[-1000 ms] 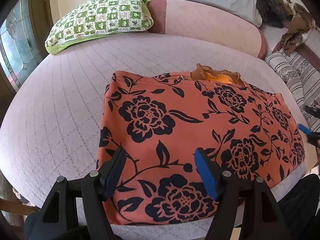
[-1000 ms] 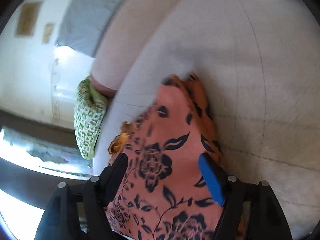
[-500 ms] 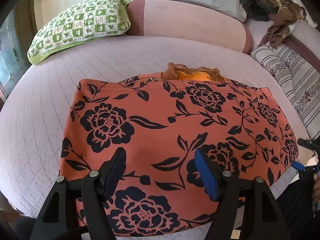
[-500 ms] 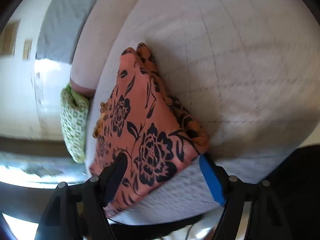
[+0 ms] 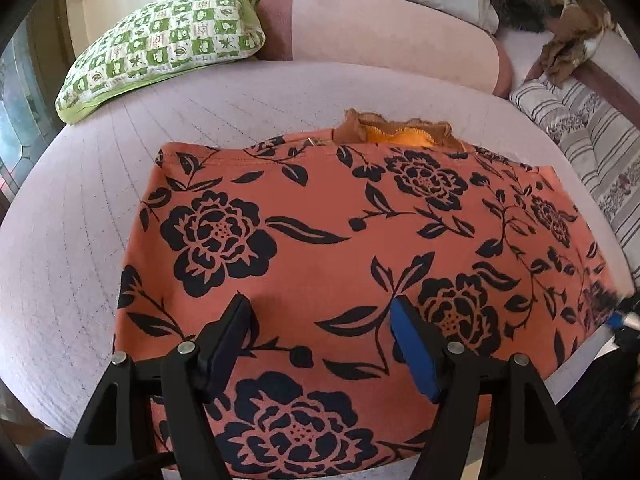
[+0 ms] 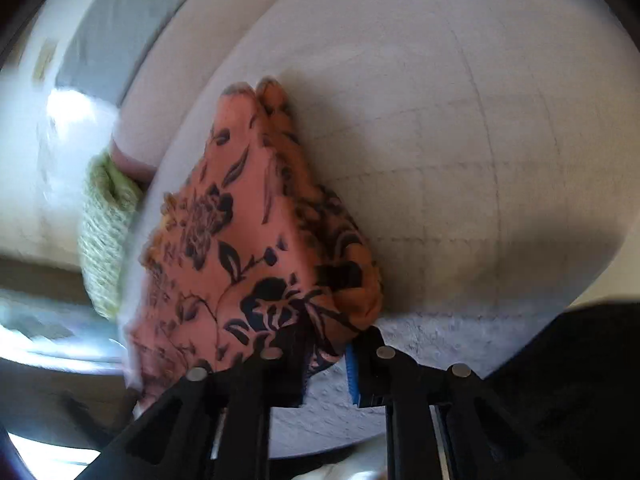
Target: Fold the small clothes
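So the right gripper (image 6: 326, 360) is now clamping the floral garment's (image 5: 340, 248) corner, bottom center of its view; half a second ago its jaws were gaping. Left gripper (image 5: 320, 332) is hovering released over the garment on the bed (image 5: 100, 200). Fold's probably starting.

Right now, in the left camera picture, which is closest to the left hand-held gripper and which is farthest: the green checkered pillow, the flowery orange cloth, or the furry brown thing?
1. Flowery orange cloth: right under the left hand-held gripper, spread on the bed.
2. Green checkered pillow: far left, at the bed's back edge.
3. Furry brown thing: far right corner, behind everything.
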Tool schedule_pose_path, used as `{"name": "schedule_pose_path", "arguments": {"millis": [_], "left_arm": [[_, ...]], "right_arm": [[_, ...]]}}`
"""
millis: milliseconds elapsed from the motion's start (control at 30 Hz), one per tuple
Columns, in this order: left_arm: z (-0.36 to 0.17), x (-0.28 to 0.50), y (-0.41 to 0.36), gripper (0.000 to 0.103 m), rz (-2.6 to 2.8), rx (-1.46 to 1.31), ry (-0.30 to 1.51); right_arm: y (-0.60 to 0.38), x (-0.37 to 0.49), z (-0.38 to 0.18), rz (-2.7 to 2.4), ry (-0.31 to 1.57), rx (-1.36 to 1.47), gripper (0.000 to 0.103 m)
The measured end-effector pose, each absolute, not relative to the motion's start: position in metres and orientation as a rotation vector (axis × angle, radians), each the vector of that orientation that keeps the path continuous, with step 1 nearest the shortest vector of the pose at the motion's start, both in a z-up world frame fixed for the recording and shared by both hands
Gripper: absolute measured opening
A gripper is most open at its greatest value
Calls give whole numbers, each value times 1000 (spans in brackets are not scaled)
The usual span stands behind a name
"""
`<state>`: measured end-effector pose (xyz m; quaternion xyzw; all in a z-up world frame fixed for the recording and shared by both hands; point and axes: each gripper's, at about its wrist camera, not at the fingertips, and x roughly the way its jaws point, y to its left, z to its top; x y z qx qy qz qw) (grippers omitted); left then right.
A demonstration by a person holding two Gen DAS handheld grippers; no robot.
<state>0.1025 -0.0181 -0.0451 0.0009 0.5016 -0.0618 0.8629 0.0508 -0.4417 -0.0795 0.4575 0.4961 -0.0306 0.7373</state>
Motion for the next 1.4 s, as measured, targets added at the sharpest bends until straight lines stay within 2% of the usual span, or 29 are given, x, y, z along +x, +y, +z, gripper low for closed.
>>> {"name": "schedule_pose_path", "arguments": {"millis": [33,67,200,500,533,567,600,633,667,733,800,833,900,967,1033,1133,1200,1233,1300,1333,1367,1400], "left_arm": [[-43,102,-17,73,-127,-6,1039],[-40,103,-16,73,-131,-20,1028],[-36,109,-16,73,-125,-17,989],[-58,120,-12,77,-101,-34,1031],[-58,120,-12,78,-100,-33,1031],[-58,120,-12,78,-102,-29,1028],[-59,119,-13,79,-102,-27,1026],[-59,119,-13,79,-103,-24,1025],[-59,119,-12,79,-108,-22,1023],[-59,120,-11,80,-111,-31,1022],[-61,121,-12,82,-106,-31,1019],[-61,122,-12,82,-103,-26,1019],[-59,122,-11,82,-106,-31,1022],[-52,122,-5,82,-104,-61,1023],[-41,120,3,82,-97,-94,987],[-26,115,19,82,-69,-102,924],[-41,122,28,82,-34,-91,982],[-54,127,31,81,-15,-80,1031],[-61,128,32,81,-19,-49,1017],[-57,127,30,81,-21,-39,1012],[-51,126,29,81,-33,-59,1006],[-42,123,32,81,-45,-92,976]], "right_arm": [[-446,52,-66,-57,1060,963,65],[-449,52,-54,-69,1028,915,75],[-463,78,-21,-19,970,794,75],[-445,223,-71,128,1149,571,73],[-437,232,-80,147,1197,557,66],[-431,235,-82,152,1215,512,54],[-425,236,-80,169,1225,485,32],[-422,234,-76,194,1229,480,16],[-417,230,-62,182,1187,440,16],[-416,225,-51,153,1133,417,16],[-420,232,-76,72,1197,405,16],[-423,233,-89,57,1216,436,21],[-423,227,-77,70,1161,462,31],[-423,220,-60,41,1144,426,64],[-422,210,-36,-30,1078,350,64],[-413,189,-2,56,981,388,64],[-398,180,4,194,981,432,66],[-392,178,-3,282,1016,467,71],[-381,182,-37,337,1127,472,73],[-385,187,-62,239,1213,451,72],[-392,188,-75,208,1234,502,65],[-397,186,-71,206,1201,536,64]]}}
